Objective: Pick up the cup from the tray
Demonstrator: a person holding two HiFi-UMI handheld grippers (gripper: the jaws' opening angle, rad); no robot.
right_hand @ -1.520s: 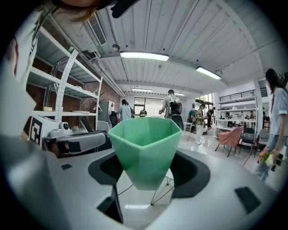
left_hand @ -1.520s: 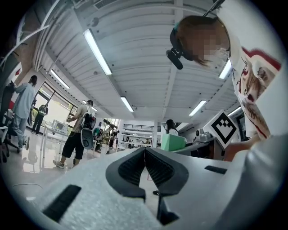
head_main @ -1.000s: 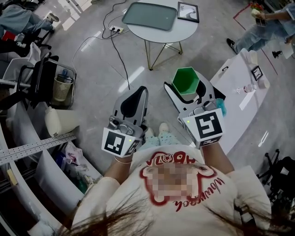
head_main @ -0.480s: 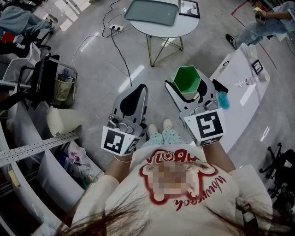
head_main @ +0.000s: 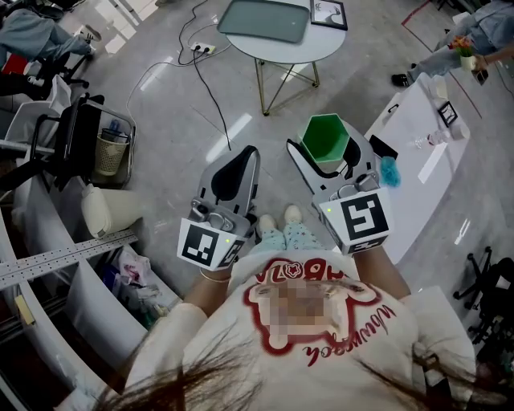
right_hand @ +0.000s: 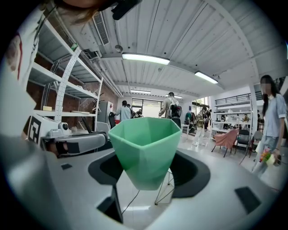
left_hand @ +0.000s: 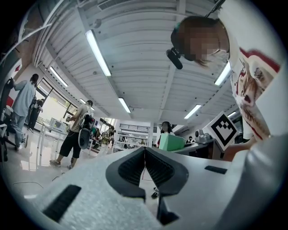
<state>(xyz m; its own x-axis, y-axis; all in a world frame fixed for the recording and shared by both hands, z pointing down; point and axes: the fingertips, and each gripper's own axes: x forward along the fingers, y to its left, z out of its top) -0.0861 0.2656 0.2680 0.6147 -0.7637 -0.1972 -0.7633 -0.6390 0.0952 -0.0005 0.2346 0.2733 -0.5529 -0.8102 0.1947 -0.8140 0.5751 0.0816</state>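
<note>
Compared with a second ago, the round table [head_main: 283, 50] sits a little higher in the head view, so the far edge of the tray [head_main: 263, 19] and the top of the framed picture [head_main: 328, 11] on it are now cut off by the frame. The long white table [head_main: 418, 172] on the right has slid up by about as much. The bystander [head_main: 484, 34] at the top right has moved further into the corner, with only one leg and shoe now reaching back toward the white table.
</note>
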